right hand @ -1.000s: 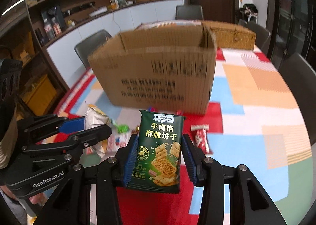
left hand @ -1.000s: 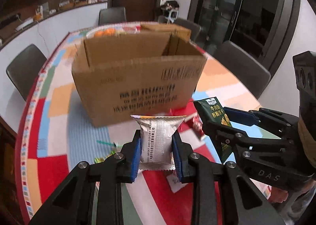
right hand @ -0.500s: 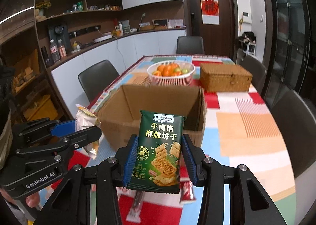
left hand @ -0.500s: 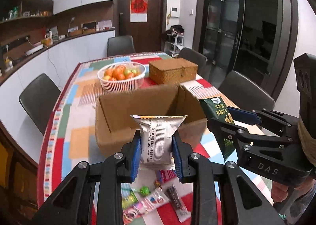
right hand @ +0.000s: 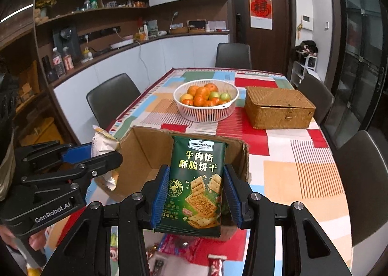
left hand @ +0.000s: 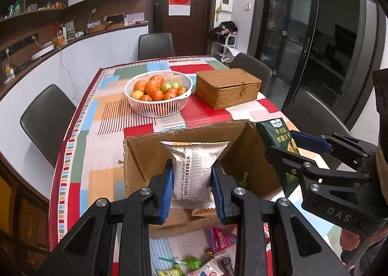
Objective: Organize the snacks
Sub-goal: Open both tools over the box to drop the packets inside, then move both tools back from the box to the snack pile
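A: Cardboard box (left hand: 194,174), frame centre: what is going in?
B: It is already holding a few packets; two more are waiting above it.
A: Carriers?
B: Right gripper (right hand: 195,193) is clamping the green cracker bag (right hand: 196,184); left gripper (left hand: 192,186) is clamping the silver packet (left hand: 194,169).
A: Outstanding?
B: Loose sweets (left hand: 191,264) are lying along the bottom edge.

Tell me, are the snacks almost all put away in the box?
Not yet. A few packets already lie in the cardboard box. In hand: the left gripper squeezes a silver snack pack, and the right gripper squeezes a green cracker pack, both held over the box. Left to do: drop these in, then collect the loose candies and packets on the tablecloth.
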`<state>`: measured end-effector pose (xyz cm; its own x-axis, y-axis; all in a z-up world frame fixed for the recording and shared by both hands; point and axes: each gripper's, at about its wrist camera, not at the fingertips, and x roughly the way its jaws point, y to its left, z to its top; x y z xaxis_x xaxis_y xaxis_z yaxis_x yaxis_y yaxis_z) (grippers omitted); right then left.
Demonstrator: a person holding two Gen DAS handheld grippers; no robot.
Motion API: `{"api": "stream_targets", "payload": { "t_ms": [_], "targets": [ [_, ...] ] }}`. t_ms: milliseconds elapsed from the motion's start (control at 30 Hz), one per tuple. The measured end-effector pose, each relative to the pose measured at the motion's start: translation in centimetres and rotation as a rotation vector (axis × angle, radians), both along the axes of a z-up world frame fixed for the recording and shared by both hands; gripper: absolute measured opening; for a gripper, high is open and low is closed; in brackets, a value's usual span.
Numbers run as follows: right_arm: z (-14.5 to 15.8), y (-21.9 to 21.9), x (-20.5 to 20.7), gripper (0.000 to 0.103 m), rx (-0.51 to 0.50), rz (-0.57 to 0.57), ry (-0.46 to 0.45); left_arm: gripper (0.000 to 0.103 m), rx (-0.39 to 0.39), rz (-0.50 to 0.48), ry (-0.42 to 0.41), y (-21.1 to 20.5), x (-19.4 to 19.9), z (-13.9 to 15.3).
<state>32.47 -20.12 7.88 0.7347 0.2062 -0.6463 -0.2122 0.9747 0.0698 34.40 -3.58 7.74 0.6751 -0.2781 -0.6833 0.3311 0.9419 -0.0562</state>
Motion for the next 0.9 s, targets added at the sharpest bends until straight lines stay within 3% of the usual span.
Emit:
{"api": "stream_targets", "payload": {
  "t_ms": [200, 267, 300, 333, 400, 700, 900],
  "targets": [
    [-1.2, 0.3, 2.2, 0.045, -0.011, 0.009, 0.041, 0.032, 0.019, 0.019, 0.037, 0.0, 1.9, -1.2],
    [-1.5, 0.4, 2.7, 0.046, -0.014, 0.011, 0.042, 0.054, 0.037, 0.039, 0.035, 0.2, 2.0, -1.2],
    [-1.6, 0.5, 2.9, 0.048, -0.015, 0.013, 0.039, 0.059, 0.045, 0.047, 0.023, 0.3, 1.8, -1.1],
    [-1.6, 0.5, 3.1, 0.057, -0.017, 0.012, 0.04, 0.061, 0.051, 0.047, 0.002, 0.5, 1.4, -0.9],
    [-1.5, 0.3, 2.7, 0.062, -0.01, -0.008, 0.025, 0.061, 0.07, 0.056, -0.022, 0.7, 0.6, -0.6],
    [-1.1, 0.2, -1.9, 0.062, -0.027, -0.035, -0.048, 0.065, 0.136, 0.063, -0.167, 1.4, -6.0, 0.1],
    [-2.4, 1.2, -5.2, 0.062, -0.001, -0.007, -0.032, 0.065, 0.134, 0.046, -0.157, 2.6, -9.1, -1.4]
  ]
}}
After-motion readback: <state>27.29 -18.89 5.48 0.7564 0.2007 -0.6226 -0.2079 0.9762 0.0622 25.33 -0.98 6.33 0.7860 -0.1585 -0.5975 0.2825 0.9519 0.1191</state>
